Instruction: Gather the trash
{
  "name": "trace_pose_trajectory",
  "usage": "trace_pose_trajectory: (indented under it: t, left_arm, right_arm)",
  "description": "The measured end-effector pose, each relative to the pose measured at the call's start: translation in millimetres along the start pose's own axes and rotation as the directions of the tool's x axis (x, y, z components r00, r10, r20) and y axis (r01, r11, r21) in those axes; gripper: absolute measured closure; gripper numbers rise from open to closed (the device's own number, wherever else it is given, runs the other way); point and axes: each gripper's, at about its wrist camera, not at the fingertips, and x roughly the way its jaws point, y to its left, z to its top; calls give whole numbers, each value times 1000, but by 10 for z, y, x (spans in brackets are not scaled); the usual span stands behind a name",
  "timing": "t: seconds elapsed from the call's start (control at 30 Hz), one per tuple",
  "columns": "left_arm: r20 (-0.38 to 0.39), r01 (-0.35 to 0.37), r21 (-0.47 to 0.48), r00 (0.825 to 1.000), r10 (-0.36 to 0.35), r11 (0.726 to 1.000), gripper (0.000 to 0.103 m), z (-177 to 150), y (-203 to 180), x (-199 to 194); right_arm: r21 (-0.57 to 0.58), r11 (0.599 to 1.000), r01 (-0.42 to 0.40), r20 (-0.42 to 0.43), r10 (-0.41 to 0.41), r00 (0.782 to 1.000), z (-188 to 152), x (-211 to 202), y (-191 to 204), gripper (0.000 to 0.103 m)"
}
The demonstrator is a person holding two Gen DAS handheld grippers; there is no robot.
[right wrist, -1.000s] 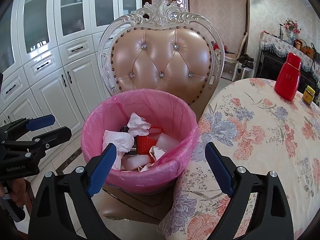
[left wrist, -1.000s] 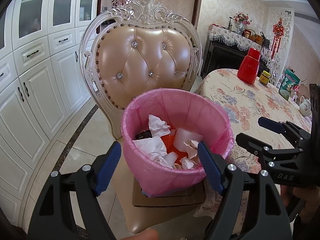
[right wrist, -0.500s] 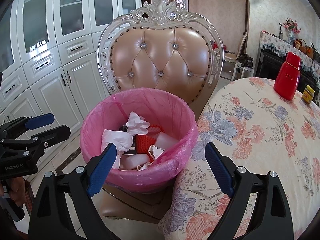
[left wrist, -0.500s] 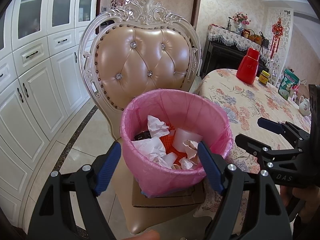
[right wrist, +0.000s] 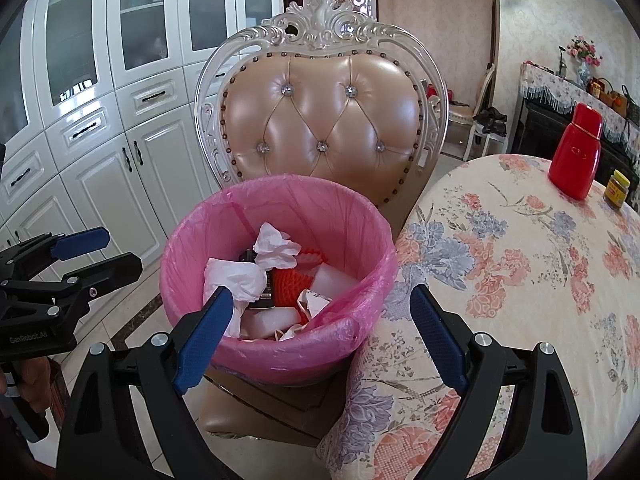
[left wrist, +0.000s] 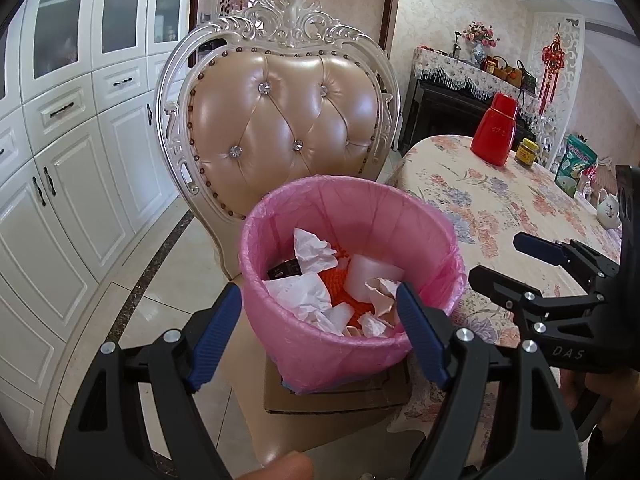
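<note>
A bin with a pink liner [left wrist: 360, 208] [right wrist: 280, 188] stands on a flat piece of cardboard [left wrist: 340, 396] on the chair seat. It holds crumpled white tissues [left wrist: 312, 250] [right wrist: 276, 246], an orange netted piece [right wrist: 294, 280], white foam pieces [left wrist: 368, 276] and a dark wrapper. My left gripper [left wrist: 319, 296] [right wrist: 122, 249] hovers just short of the bin's near rim, open, nothing between its blue pads. My right gripper [right wrist: 320, 296] [left wrist: 498, 258] is held beside it to the right, over the bin's near edge and the table's edge, also open and empty.
The ornate padded chair [left wrist: 288, 120] backs the bin. A round table with a floral cloth [right wrist: 520, 248] lies right of it, with a red bottle [right wrist: 576, 152], a small jar [right wrist: 616, 188], a green bag [left wrist: 574, 164] and a teapot [left wrist: 608, 210]. White cabinets [left wrist: 60, 168] line the left.
</note>
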Motion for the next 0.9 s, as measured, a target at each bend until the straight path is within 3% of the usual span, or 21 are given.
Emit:
trace_pose_trajectory:
  t: [0.23, 0.9]
  left_arm:
    - [1, 1, 1, 1000, -1, 1000, 17, 0, 10, 32]
    - [-18, 16, 28, 1000, -15, 999, 15, 34, -1, 92]
  right_arm:
    - [0, 1000, -3, -4, 3, 1000, 1, 11, 9, 18]
    - [4, 1000, -4, -11, 4, 1000, -9, 52, 10, 18]
